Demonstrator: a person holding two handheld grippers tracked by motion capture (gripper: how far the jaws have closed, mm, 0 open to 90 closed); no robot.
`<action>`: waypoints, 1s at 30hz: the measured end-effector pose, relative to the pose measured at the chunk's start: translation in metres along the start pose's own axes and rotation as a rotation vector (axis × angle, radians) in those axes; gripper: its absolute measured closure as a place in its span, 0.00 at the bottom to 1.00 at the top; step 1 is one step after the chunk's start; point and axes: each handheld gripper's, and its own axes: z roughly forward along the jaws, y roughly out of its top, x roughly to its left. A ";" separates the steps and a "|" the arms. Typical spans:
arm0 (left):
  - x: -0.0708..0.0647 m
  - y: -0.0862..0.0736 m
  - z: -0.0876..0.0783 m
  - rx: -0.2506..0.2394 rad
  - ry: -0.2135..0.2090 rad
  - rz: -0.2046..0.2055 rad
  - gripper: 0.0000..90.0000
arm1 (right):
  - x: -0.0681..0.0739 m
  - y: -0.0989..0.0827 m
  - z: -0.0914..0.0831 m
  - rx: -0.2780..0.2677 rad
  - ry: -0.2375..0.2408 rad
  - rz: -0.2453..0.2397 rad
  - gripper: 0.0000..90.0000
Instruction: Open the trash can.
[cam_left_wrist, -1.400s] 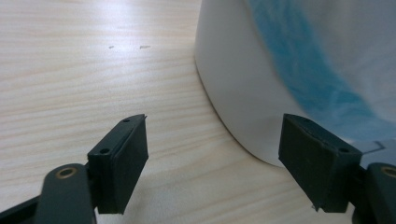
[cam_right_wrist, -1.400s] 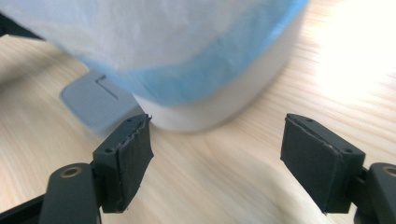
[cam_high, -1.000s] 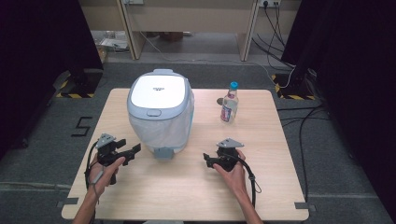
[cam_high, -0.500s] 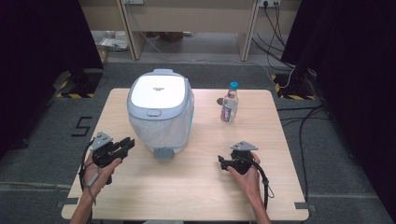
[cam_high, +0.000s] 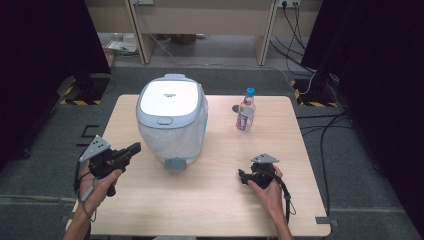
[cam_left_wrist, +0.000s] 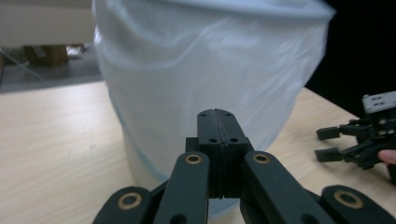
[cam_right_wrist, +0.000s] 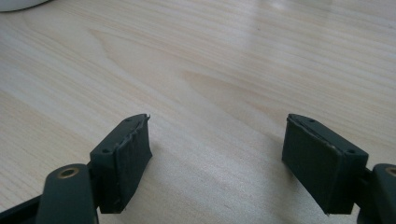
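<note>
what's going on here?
A person holds a two-jaw gripper in each hand at a light wooden table. The left gripper has just closed its jaws with nothing between them and points at the white lidded bin lined with a translucent plastic bag. The right gripper sits low over bare table, jaws wide open. A clear plastic bottle with a blue cap stands untouched behind.

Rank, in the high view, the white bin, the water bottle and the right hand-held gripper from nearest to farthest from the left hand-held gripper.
From the left hand-held gripper, jaws shut and empty:
1. White bin: just ahead of the jaws, table centre-left.
2. Right hand-held gripper: across the table, near edge, jaws open.
3. Water bottle: far right side of the table.
</note>
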 end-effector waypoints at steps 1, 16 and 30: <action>-0.004 0.008 -0.002 -0.014 -0.019 0.003 1.00 | 0.000 0.000 0.000 0.000 -0.001 0.003 0.25; -0.021 0.048 0.007 -0.030 -0.094 0.042 1.00 | 0.000 0.000 0.000 0.004 -0.005 0.001 0.25; -0.035 0.074 0.040 -0.031 -0.096 0.093 0.99 | 0.000 0.000 0.000 0.004 -0.006 0.000 0.24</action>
